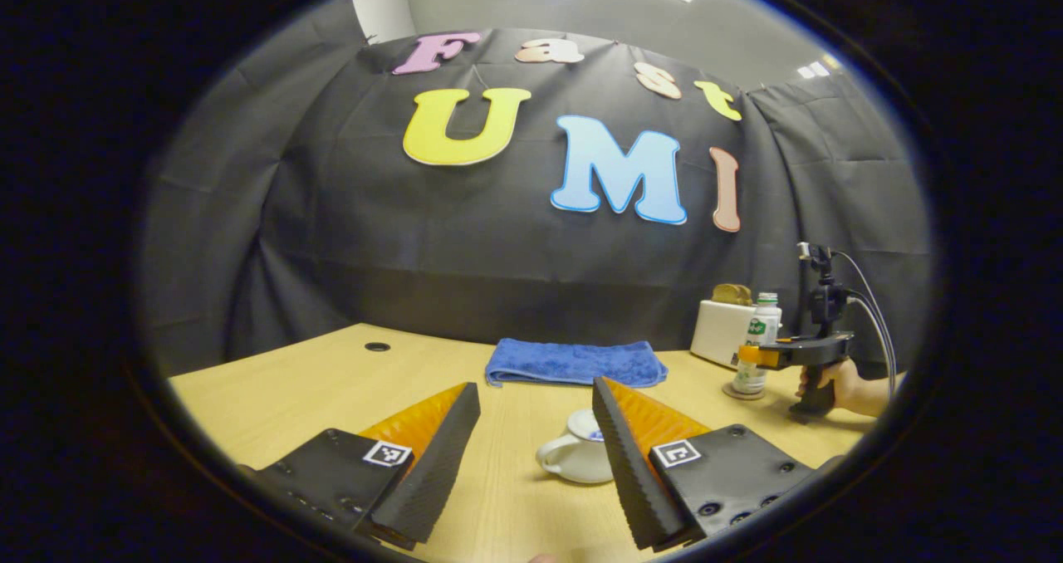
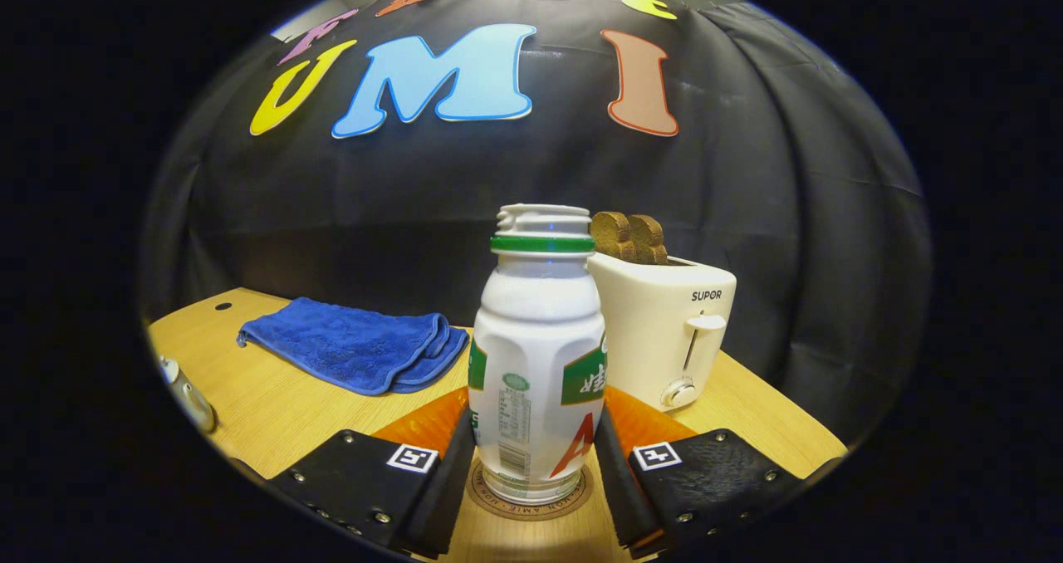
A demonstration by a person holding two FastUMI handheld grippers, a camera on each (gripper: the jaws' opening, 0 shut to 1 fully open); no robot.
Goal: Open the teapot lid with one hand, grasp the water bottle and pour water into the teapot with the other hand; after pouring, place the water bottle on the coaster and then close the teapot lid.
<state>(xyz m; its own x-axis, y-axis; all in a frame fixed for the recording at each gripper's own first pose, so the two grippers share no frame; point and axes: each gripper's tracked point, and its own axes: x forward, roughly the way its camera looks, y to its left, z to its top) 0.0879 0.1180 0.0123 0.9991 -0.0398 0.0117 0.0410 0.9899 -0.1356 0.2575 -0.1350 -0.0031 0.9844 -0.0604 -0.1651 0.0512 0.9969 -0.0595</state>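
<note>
Right gripper view is showing the right gripper point(image 2: 531, 463) closing around the water bottle point(image 2: 538, 355) standing on its coaster point(image 2: 531, 496), probably for lifting it, while the left gripper point(image 1: 531, 455) is waiting wide apart before the teapot point(image 1: 577, 451).

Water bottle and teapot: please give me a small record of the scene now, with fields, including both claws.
water bottle: upright on the coaster, white with a green band, no cap seen
right claw: around the water bottle, fingers at both its sides; contact not certain
teapot: white, on the table, lid on
left claw: open, above the table, teapot beyond its right finger
blue towel: folded, at the back of the table
toaster: white, behind the bottle, two slices in it
</note>
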